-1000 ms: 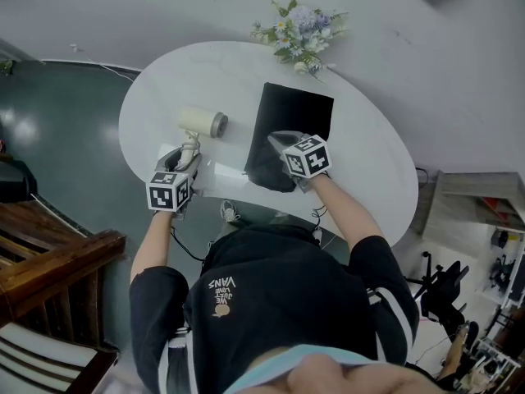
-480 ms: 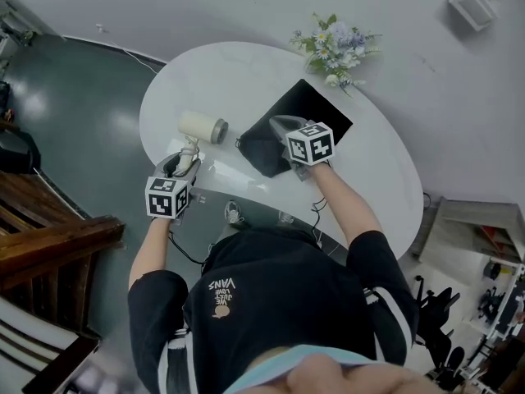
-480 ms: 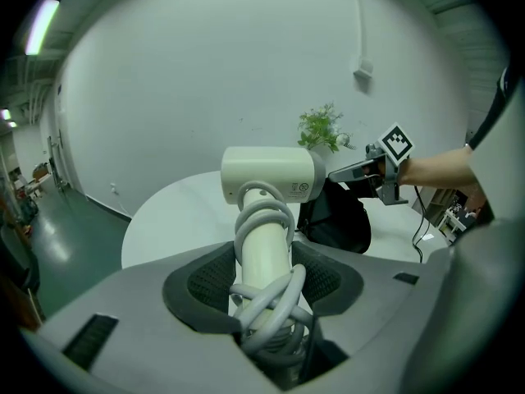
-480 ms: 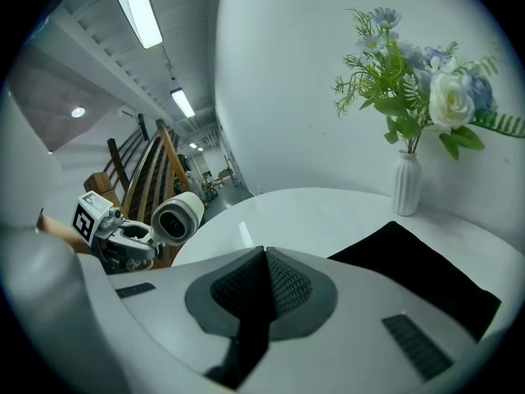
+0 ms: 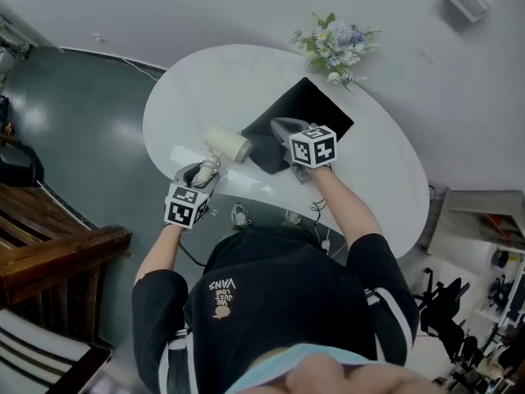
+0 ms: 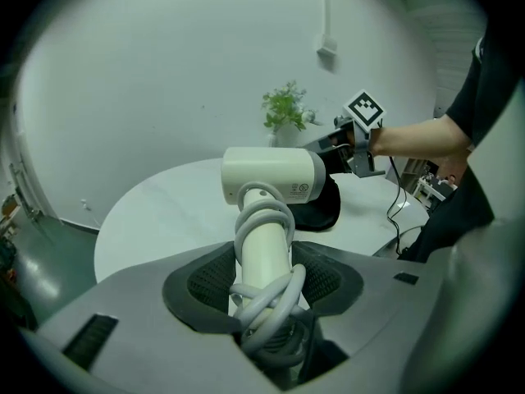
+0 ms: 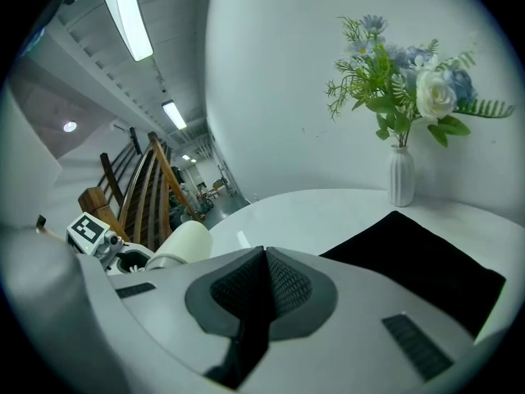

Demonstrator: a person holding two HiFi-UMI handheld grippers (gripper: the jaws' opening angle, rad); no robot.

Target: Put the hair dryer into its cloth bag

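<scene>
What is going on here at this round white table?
A person is working with a handheld gripper in each hand. The left gripper is closed on the handle of a cream hair dryer, with its cord wound round the handle, and holds it above the table. The right gripper is shut and seems to pinch the near edge of the black cloth bag, lifting it. The dryer's head is close to that edge, but it is not yet inside the bag.

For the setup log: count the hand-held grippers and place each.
2. The left hand-held gripper holds the hair dryer by its handle, left of the black cloth bag; the right hand-held gripper pinches that bag's edge.
</scene>
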